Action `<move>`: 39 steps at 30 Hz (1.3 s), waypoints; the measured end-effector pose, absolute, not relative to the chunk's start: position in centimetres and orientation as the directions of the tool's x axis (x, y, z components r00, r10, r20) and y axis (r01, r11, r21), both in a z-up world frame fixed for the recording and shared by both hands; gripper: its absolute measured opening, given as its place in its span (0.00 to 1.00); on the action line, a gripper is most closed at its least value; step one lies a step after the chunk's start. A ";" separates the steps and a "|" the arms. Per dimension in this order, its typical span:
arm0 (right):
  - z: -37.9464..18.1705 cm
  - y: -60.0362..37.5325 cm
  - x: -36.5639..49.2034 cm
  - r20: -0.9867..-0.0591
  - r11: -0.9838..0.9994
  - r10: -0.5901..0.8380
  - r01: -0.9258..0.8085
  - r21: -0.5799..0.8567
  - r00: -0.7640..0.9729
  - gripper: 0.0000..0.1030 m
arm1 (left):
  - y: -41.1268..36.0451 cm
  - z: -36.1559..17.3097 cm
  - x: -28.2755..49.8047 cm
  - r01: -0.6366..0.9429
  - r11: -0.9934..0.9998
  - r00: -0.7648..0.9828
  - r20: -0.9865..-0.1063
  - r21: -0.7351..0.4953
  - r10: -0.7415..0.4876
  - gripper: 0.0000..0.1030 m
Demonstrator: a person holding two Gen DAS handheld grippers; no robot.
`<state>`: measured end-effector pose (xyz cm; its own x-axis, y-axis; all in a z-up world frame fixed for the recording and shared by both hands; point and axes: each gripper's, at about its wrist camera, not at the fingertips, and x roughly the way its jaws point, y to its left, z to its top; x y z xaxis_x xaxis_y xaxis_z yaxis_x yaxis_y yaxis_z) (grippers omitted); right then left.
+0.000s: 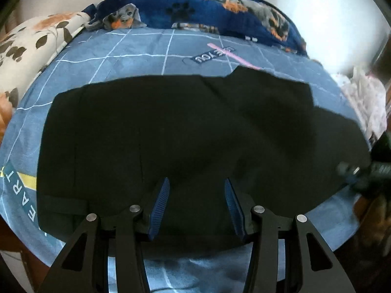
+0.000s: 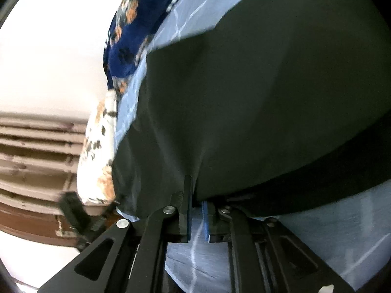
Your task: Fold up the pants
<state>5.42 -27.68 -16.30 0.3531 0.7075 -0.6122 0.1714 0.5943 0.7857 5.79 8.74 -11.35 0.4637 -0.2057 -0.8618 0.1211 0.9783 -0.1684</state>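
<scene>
— Black pants (image 1: 185, 131): where are they logged?
— Laid flat on the bed, over a blue checked sheet (image 1: 127, 56); a dog-print blanket (image 1: 207, 5) and a floral pillow (image 1: 31, 46) are listed beyond.
— Left gripper (image 1: 196, 183)?
— Jaws spread above the cloth, nothing between them.
— Right gripper (image 2: 195, 188)?
— Jaws nearly pressed together at the pants' edge; a pinch cannot be confirmed.

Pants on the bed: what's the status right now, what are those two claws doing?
Left gripper open above the black pants, holding nothing. Right gripper pinching the pants' edge. Pants flat on blue bedsheet; nothing in the way.
</scene>
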 end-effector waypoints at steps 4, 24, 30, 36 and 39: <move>-15.6 -34.2 6.0 -0.610 0.585 0.652 0.212 0.782 0.450 0.12 | 9.6 -11.5 5.9 0.084 0.980 0.460 -0.865 -0.180 -0.199 0.47; -13.2 -59.4 4.0 -0.483 0.409 0.314 0.343 0.846 0.817 0.04 | 8.2 -11.7 6.1 0.067 0.994 0.455 -0.884 -0.084 -0.105 0.48; -11.2 -60.8 1.2 -0.475 0.469 0.282 0.312 0.826 0.834 0.04 | 8.3 -11.7 6.2 0.066 0.994 0.457 -0.883 -0.089 -0.110 0.52; -18.6 -63.6 -2.1 -0.486 0.283 0.308 0.409 0.867 0.818 0.02 | 7.5 -11.9 6.2 0.091 0.994 0.454 -0.886 -0.055 -0.090 0.60; -18.3 -63.9 -1.9 -0.485 0.293 0.286 0.407 0.865 0.826 0.06 | 7.4 -11.9 6.3 0.091 0.994 0.451 -0.888 -0.056 -0.091 0.61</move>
<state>-1.86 -63.85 -18.27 0.8264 0.2859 -0.4851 0.4066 0.2931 0.8653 6.27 7.42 -11.92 0.4506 -0.0912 -0.8880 0.0915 0.9942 -0.0557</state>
